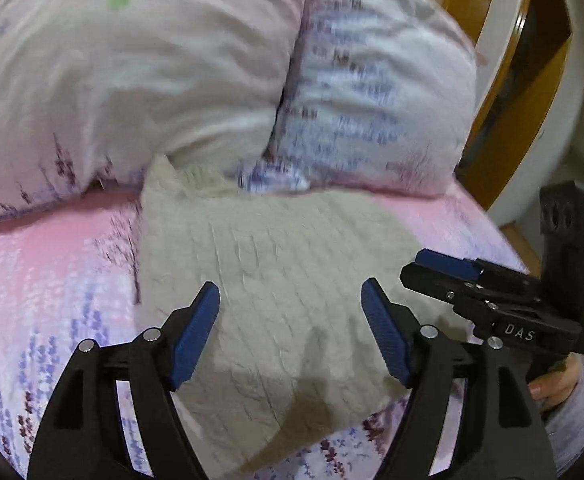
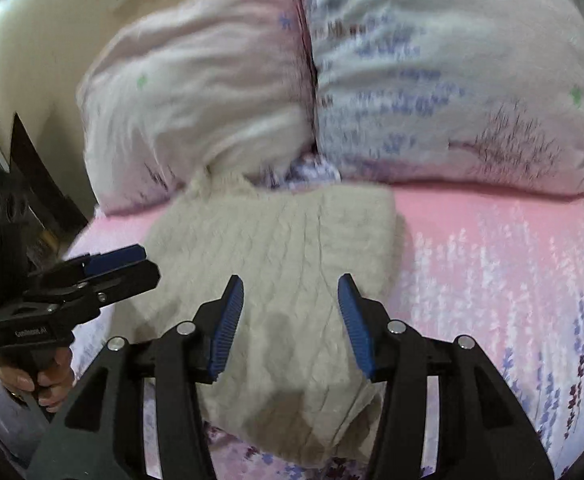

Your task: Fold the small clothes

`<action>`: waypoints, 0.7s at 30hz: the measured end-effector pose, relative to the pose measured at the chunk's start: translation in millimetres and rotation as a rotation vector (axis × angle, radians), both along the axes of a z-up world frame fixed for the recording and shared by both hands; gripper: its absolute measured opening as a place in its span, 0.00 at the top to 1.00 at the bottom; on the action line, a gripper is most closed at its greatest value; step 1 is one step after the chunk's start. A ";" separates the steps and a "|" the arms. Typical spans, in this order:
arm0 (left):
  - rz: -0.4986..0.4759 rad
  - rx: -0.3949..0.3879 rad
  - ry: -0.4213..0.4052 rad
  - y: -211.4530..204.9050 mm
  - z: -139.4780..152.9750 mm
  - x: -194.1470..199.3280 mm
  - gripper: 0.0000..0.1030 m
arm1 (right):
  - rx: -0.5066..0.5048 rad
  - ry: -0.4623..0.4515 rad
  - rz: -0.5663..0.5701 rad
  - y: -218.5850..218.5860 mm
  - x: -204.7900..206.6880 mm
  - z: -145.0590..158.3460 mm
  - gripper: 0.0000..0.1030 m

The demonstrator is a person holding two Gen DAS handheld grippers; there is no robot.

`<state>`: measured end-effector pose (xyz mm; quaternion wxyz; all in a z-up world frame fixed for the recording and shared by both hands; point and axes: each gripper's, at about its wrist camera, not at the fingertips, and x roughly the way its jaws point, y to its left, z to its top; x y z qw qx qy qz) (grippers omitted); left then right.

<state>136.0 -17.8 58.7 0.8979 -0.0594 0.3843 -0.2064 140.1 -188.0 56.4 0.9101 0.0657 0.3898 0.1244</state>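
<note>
Both tongs stand apart with nothing between their ribbed blue pads. Left tongs [image 1: 289, 330] fill the lower middle of the left wrist view, black angular arms ending in flat blue pads; right tongs [image 2: 290, 322] sit likewise in the right wrist view. Each hovers over a beige cable-knit garment [image 1: 275, 280], folded into a thick, roughly rectangular pad, soft and ridged. It lies on the bed sheet [image 1: 51, 264], pink with lavender sprigs, at the centre of both views. Behind it, across the upper half, two plump, rumpled pillows [image 2: 452, 80] lean together. A hand [image 2: 39, 380] grips the other handle at lower left.
</note>
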 end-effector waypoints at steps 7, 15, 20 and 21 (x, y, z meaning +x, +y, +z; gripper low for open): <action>0.003 0.068 -0.006 -16.2 -19.4 7.4 0.24 | -0.101 0.038 -0.008 9.9 7.1 -23.3 0.53; 0.050 0.106 -0.097 -3.7 -0.9 -23.1 0.24 | -0.091 -0.062 -0.047 2.7 -27.9 -4.6 0.54; 0.144 0.262 -0.090 2.0 -16.6 -30.0 0.24 | -0.204 -0.060 -0.030 14.9 -48.6 -11.8 0.53; 0.151 0.260 -0.060 3.2 -22.7 -25.7 0.24 | -0.227 -0.047 -0.036 16.9 -48.3 -16.8 0.53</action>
